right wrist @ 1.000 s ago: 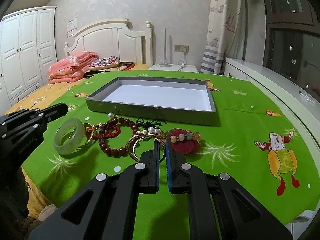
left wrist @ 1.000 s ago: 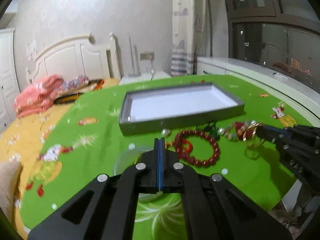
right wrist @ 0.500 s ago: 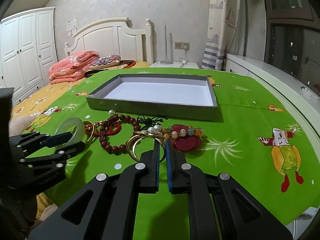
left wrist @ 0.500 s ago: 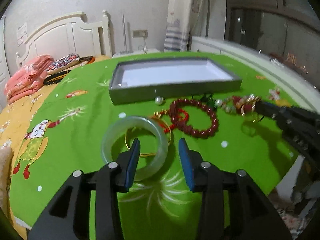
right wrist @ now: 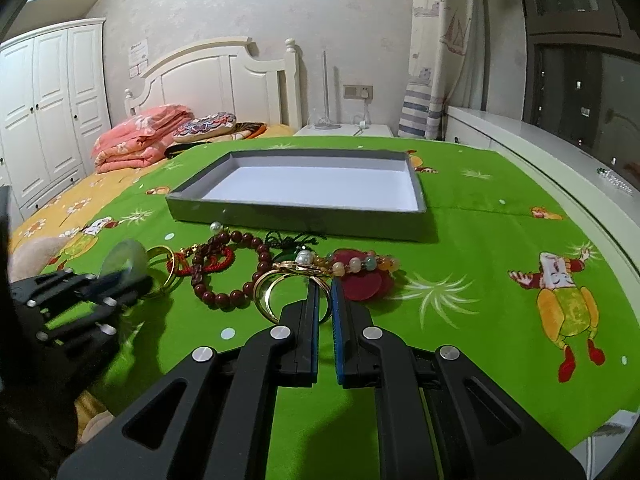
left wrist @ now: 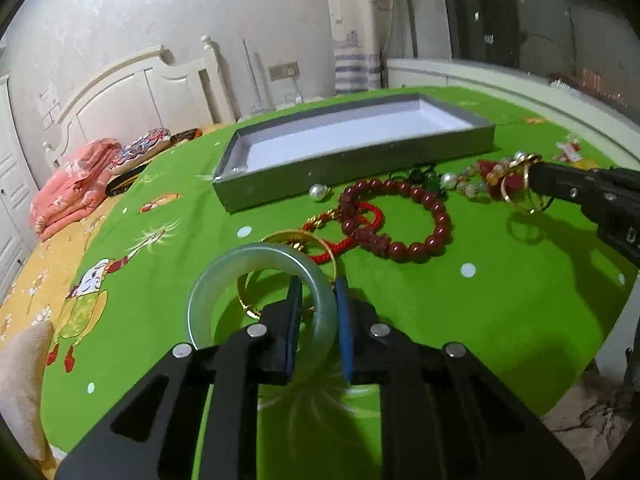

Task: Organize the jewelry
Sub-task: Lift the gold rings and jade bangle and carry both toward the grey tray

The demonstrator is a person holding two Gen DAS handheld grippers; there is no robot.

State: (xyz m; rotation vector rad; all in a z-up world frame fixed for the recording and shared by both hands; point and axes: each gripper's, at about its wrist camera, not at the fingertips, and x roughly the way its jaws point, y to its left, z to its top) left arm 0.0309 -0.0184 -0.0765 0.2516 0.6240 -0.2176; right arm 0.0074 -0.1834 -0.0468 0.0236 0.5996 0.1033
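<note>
Half a second earlier the left gripper (left wrist: 316,304) stood wide apart around the jade bangle (left wrist: 256,264); now its pads had drawn in to straddle the bangle's near-right rim, whether pressing it I cannot tell. From the right wrist view the bangle showed only as a pale blur behind that gripper. The right gripper (right wrist: 325,300) hung low, fingers narrowly parted around the gold rings (right wrist: 280,292), beside the red bead bracelet (right wrist: 236,276). The grey tray (right wrist: 296,224) lay beyond on the green tablecloth (right wrist: 480,320).
</note>
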